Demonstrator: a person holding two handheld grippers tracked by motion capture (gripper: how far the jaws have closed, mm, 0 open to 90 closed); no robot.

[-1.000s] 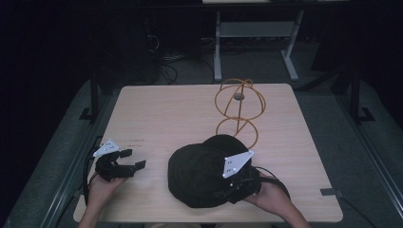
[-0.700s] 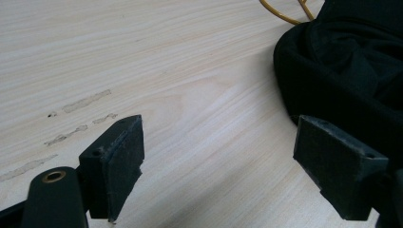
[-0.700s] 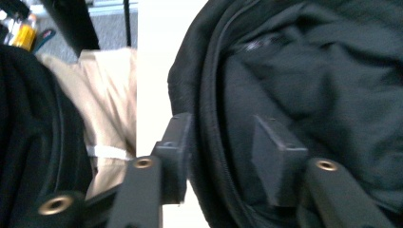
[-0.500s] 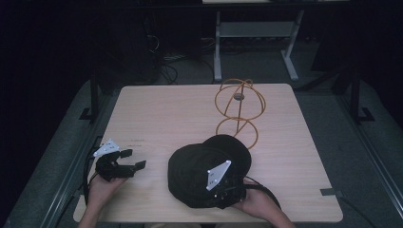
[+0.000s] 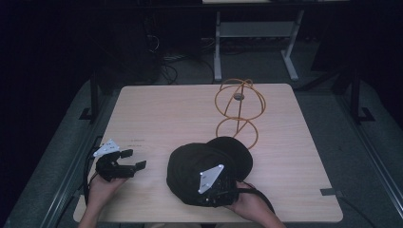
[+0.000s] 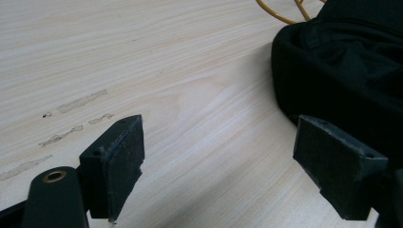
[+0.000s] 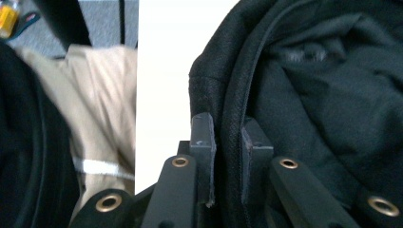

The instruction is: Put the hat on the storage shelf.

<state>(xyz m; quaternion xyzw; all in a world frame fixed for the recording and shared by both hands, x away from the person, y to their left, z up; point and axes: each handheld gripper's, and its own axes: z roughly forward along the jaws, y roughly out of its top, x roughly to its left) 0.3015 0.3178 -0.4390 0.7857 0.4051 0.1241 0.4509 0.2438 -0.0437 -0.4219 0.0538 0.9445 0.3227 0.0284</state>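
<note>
wooden table (image 5: 157,109) | black cap (image 5: 190,166) | label blurred, seemingly unreadable

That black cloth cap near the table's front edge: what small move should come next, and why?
Probably a gentle lift. The right gripper is shut on the black cloth cap's rim, so it should come up cleanly. The orange wire stand waits just behind it, while the left gripper rests open on the pale wooden table.

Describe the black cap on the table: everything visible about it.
The black fabric cap lies on the near part of the light wooden table, its rounded brim pointing toward the orange wire stand behind it. The cloth looks soft, creased and stitched. The right tongs have just closed, pinching its seamed near edge; the left tongs stand open beside it.
</note>
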